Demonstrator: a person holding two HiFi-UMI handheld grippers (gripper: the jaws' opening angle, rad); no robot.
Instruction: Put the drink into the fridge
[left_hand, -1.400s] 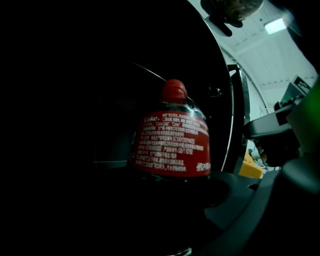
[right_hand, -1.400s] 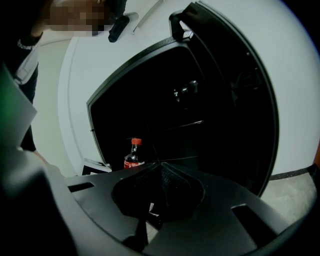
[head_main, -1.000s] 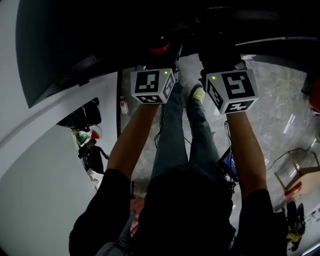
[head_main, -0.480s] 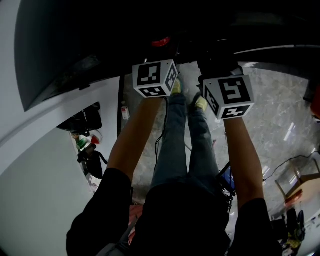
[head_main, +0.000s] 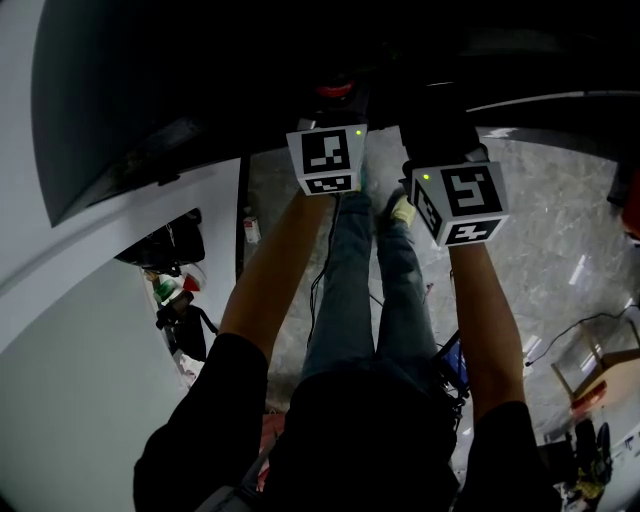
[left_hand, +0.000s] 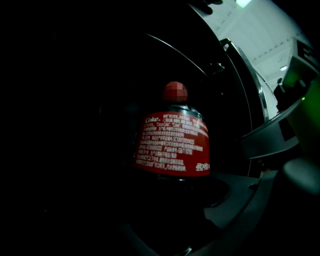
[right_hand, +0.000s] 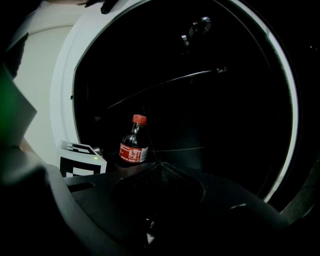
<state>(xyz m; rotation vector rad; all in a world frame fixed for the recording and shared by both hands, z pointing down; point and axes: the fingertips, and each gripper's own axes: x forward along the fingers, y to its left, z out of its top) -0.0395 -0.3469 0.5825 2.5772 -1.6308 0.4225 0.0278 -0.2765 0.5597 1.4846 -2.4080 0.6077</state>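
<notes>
Left gripper (left_hand: 172, 192) spread wide, pinching lower body of 1 cola bottle (left_hand: 172, 145). Bottle upright, red cap up, inside dark fridge (right_hand: 64, 85) opening. Right gripper (right_hand: 161, 167) pressed together, empty, facing the opening, bottle ahead.

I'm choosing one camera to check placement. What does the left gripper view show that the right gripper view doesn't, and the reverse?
Only the left gripper view: the cola bottle close up, its label print visible. Only the right gripper view: the whole bottle standing upright, a marker cube beside it. Both: the red-labelled bottle in a dark compartment.
</notes>
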